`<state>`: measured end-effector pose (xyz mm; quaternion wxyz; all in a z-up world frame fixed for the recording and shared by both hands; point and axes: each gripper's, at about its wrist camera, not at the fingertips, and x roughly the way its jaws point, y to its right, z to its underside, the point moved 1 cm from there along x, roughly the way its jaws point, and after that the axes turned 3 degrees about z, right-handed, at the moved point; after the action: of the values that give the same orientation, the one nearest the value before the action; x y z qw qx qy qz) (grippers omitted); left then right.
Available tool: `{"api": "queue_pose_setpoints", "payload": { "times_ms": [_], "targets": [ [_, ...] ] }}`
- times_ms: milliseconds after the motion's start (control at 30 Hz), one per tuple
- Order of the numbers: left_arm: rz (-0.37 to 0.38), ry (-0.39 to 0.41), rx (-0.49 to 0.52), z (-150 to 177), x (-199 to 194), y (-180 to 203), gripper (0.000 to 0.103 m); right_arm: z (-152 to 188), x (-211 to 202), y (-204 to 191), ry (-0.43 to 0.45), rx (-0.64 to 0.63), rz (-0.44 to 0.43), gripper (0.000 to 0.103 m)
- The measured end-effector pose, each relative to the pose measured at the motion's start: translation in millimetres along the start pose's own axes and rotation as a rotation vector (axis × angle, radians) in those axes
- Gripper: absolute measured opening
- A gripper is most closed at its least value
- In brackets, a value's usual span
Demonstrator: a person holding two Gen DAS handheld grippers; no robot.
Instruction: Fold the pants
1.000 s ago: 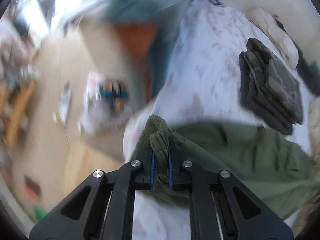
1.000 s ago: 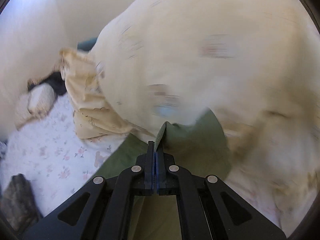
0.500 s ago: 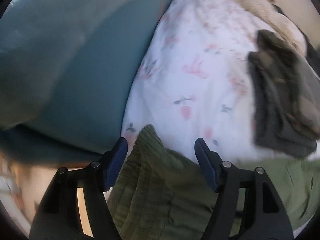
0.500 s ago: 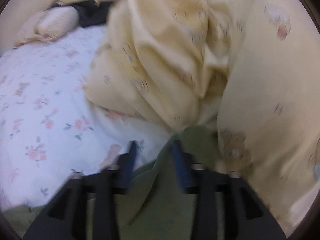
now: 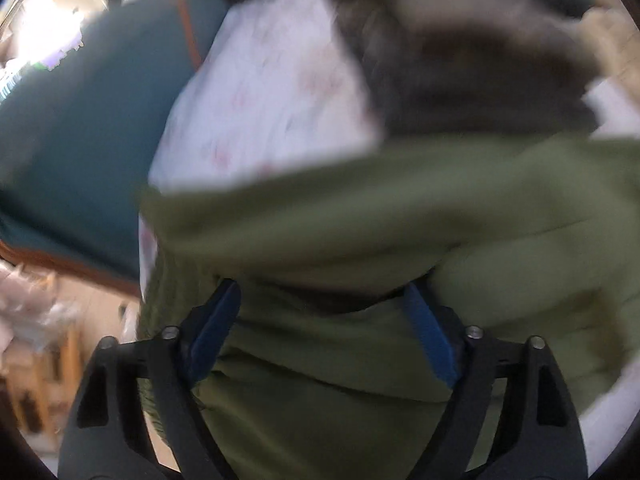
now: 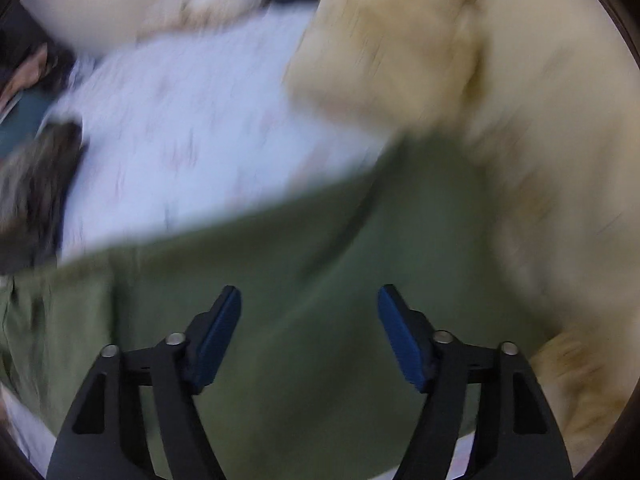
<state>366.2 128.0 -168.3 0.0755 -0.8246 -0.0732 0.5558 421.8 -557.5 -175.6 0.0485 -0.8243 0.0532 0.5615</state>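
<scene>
The olive green pants (image 5: 400, 216) lie spread on a white floral bedsheet (image 5: 264, 92). In the left wrist view my left gripper (image 5: 322, 300) hovers low over a fold of the green cloth; its jaws are opening wide, and the blue pads (image 5: 216, 324) do not press the fabric. In the right wrist view the pants (image 6: 280, 264) fill the lower frame. My right gripper (image 6: 310, 300) stands open above them with only flat cloth showing between its fingers. Both views are blurred by motion.
A folded dark grey-brown garment (image 5: 472, 80) lies on the sheet beyond the pants, also seen at far left (image 6: 32, 184). A cream yellow quilt (image 6: 500, 92) is heaped at the right. A teal bed side (image 5: 88, 140) drops to the floor at left.
Both grippers were shut on the green pants a second ago. Both have opened, let the cloth go, and dropped closer to the pants while rolling.
</scene>
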Motion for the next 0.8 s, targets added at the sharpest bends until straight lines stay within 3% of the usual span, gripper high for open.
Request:
{"api": "queue_pose_setpoints", "payload": {
  "times_ms": [67, 100, 167, 200, 233, 267, 400, 433, 500, 600, 667, 800],
  "targets": [
    [0.031, -0.051, -0.071, 5, 18, -16, 0.083, 11, 30, 9, -0.033, 0.018, 0.164, 0.062],
    [0.051, -0.047, -0.083, 6, 20, -20, 0.083, 15, 35, 22, -0.025, 0.073, 0.165, 0.063],
    [0.028, -0.039, -0.046, 6, 14, -18, 0.083, 17, 33, 58, 0.016, 0.210, 0.278, 0.070],
    [0.017, -0.039, -0.039, 6, 12, -17, 0.083, 18, 30, 73, 0.024, 0.247, 0.342, 0.069],
    [0.012, -0.037, -0.034, 8, 9, -17, 0.083, 20, 30, 86, 0.000, 0.251, 0.465, 0.070],
    [0.008, -0.035, -0.029, 13, 7, -18, 0.083, 22, 30, 95, -0.022, 0.233, 0.511, 0.069],
    [0.034, 0.030, -0.037, 20, -12, -17, 0.082, 33, 8, 103, -0.050, 0.223, 0.493, 0.066],
    [0.055, 0.051, -0.049, 21, -18, -16, 0.082, 38, -6, 100, -0.014, 0.216, 0.485, 0.068],
    [0.111, 0.114, -0.097, 25, -37, -19, 0.083, 54, -41, 95, 0.113, 0.256, 0.387, 0.074],
    [0.141, 0.165, -0.175, 22, -52, -28, 0.084, 89, -70, 99, 0.212, 0.422, 0.154, 0.082],
    [0.172, 0.171, -0.234, 25, -63, -38, 0.084, 112, -65, 103, 0.194, 0.533, 0.007, 0.083],
    [0.194, 0.192, -0.315, 36, -82, -51, 0.084, 137, -25, 104, 0.067, 0.699, -0.152, 0.083]
  ]
}}
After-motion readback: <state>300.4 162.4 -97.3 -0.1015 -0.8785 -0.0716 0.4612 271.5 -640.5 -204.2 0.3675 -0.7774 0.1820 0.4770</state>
